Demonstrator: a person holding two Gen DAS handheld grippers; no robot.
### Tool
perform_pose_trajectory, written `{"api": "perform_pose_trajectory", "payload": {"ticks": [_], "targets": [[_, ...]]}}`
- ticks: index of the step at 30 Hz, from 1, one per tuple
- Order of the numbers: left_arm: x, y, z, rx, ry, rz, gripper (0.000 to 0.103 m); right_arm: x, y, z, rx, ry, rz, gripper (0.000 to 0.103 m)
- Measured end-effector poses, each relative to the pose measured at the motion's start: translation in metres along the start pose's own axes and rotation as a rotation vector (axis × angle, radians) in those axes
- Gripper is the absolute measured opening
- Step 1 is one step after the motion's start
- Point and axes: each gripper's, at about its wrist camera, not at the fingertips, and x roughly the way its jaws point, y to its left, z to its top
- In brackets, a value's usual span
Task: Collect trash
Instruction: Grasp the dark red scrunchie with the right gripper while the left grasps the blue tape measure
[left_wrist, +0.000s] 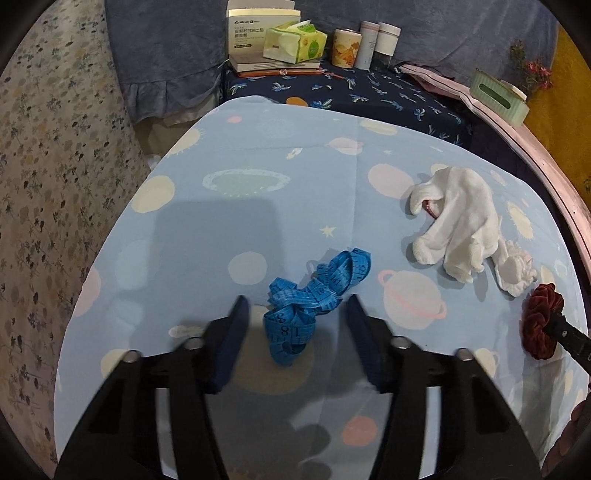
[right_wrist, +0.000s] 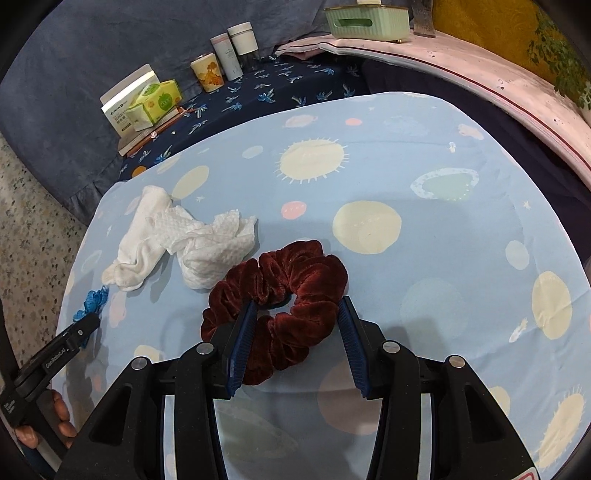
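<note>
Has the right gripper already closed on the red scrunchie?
No. The right gripper is open, its fingers on either side of part of the red scrunchie, which lies on the blue cloth.

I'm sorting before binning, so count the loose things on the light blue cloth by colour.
White: 2, the sock and the crumpled paper towel
Blue: 1, the tape measure
Dark red: 1, the scrunchie
Total: 4

Right tool (right_wrist: 297, 308) spread wide around maroon scrunchie (right_wrist: 277, 291), blue cloth (right_wrist: 424, 229)
</note>
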Motion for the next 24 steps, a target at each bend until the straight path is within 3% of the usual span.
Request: {"api": "perform_pose_trajectory", "payload": {"ticks": [5,8,24], "targets": [[-0.007,-0.007,-0.002,-0.015,0.003,-0.023,0.028,-0.003,-0.003,-0.004,0.001,0.004,0.007,0.027],[-0.017,-0.017,-0.007,-0.009,-0.001,-0.035,0.027,-0.006,-0.006,-0.008,0.004,0.008,0.022,0.021],[-0.078,-0.109,-0.047,0.042,-0.007,-0.138,0.027,-0.073,-0.038,-0.042,0.028,-0.040,0.082,0.017]]}}
